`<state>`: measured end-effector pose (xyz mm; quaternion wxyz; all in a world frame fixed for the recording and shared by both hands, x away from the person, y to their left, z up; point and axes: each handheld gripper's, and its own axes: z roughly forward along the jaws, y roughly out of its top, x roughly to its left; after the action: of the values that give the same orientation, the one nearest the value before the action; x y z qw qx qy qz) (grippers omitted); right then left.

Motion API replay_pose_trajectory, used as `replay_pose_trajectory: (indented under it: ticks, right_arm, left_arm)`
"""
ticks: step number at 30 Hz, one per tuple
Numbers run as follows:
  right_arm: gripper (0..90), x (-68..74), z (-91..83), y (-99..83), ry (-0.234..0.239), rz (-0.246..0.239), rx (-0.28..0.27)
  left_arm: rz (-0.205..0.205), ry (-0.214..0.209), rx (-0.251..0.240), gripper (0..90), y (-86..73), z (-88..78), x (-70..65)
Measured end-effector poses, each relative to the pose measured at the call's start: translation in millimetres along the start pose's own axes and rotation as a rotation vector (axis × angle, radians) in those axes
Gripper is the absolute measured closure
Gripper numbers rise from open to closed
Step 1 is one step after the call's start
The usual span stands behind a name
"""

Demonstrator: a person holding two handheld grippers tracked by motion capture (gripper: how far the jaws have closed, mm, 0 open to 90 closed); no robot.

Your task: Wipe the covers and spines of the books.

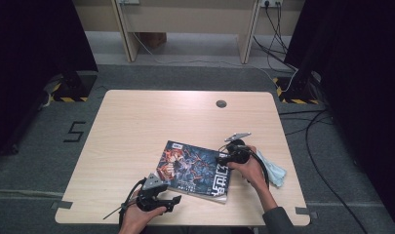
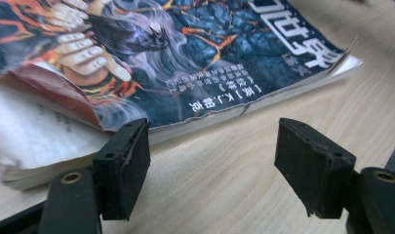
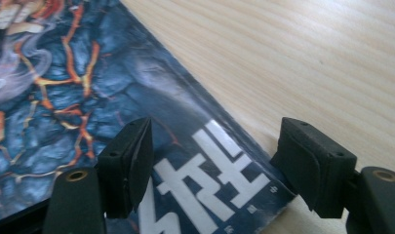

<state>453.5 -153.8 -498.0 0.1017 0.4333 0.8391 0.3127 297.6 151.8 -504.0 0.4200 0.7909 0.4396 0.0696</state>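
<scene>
High view: my pale wooden table [image 1: 136,136] on grey carpet.
Book [image 1: 195,168] near-right; my left gripper [image 1: 173,201] and right gripper [image 1: 218,157] both gape, pinching nothing.

We are seeing the desk [image 1: 136,126] evenly lit from overhead, with soft shadows and black room sides at 3 and 9 o'clock. In the gripper views, the book [image 2: 224,44] is blurring toward 12 o'clock and faintly glaring.

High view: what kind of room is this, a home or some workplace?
Probably a lab or recording studio, not a home: black curtains flank a lone wooden table, cables trail over grey carpet, and hazard-striped stand bases sit beside it.
</scene>
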Motion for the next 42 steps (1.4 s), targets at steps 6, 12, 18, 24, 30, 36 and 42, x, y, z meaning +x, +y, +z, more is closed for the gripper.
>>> replay_pose_trajectory:
  ticks: [6, 12, 18, 24, 30, 36, 42]
  right_arm:
    - [30.9, 1.5, -6.7, -6.9, 0.005, 0.021, 0.015]
    - [32.5, 11.9, -25.6, -25.4, 0.024, -0.029, 0.054]
    - [36.0, 24.1, -41.3, -47.5, 0.075, -0.067, 0.07]
    - [42.7, 36.9, -52.3, -64.4, 0.134, -0.077, 0.073]
    - [49.7, 34.5, -54.1, -66.8, 0.141, -0.054, 0.05]
    - [49.7, 30.0, -54.2, -65.3, 0.127, -0.024, 0.012]
    - [49.4, 31.0, -46.9, -64.0, 0.137, -0.001, 0.009]
  left_arm:
    - [-0.021, 0.033, 0.002, 27.6, 5.3, 7.9, 11.2]
    - [-0.071, 0.042, -0.019, 26.1, 16.2, 13.6, 30.1]
    - [-0.085, 0.096, -0.031, 26.0, 35.0, 28.4, 48.7]
    - [-0.097, 0.14, -0.063, 27.7, 47.6, 44.4, 57.4]
    - [-0.114, 0.121, -0.07, 29.7, 48.7, 42.4, 58.9]
    - [-0.09, 0.071, -0.038, 28.5, 35.2, 30.2, 43.4]
    - [-0.007, 0.024, 0.01, 27.6, 28.1, 31.5, 20.0]
